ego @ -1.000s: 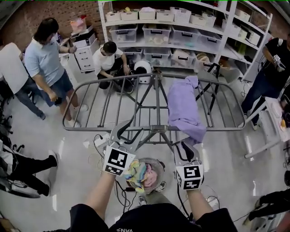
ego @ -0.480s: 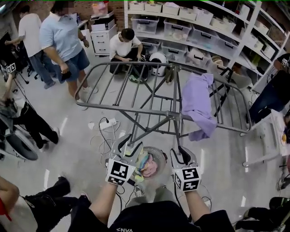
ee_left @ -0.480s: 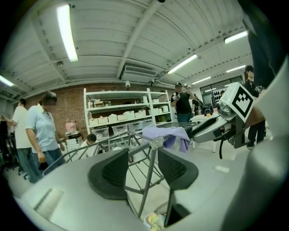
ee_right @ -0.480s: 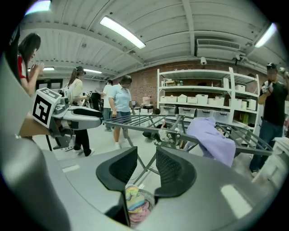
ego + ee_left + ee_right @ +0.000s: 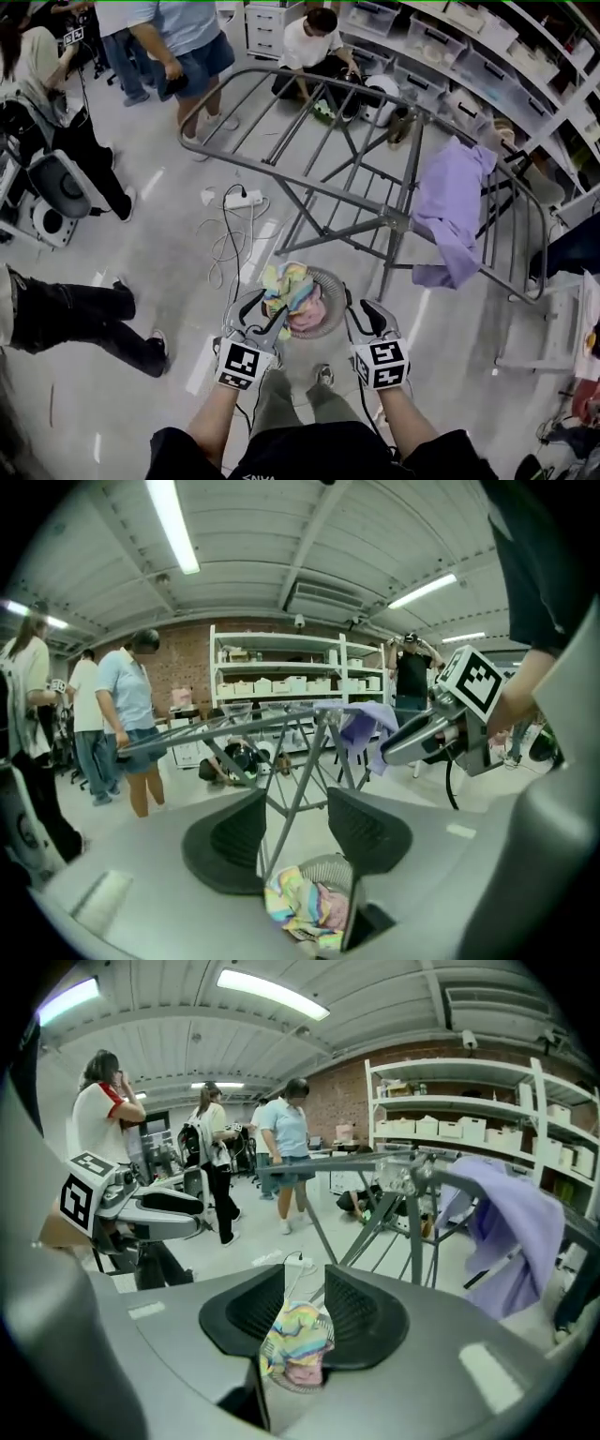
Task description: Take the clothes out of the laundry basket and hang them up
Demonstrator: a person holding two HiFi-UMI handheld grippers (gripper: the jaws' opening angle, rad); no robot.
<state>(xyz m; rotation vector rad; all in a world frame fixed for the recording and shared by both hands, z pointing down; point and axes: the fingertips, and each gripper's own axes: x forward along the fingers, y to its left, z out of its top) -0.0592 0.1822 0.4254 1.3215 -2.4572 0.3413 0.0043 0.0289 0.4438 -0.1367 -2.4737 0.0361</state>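
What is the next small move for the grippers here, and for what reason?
Probably lower the left gripper onto the multicoloured garment in the laundry basket and close on it. Its jaws stand apart with nothing held, the garment lies just beyond them, and only a purple garment hangs on the drying rack.

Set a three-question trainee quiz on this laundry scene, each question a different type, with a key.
1. True or false: the lilac cloth lies inside the round grey mesh laundry basket.
2. What is between the jaws of the left gripper? A) nothing B) a striped cloth C) a hanger
3. Fill in: the pastel striped clothes are piled in the ____.
Key: 1 false, it hangs over the grey metal drying rack; 2 A; 3 basket.
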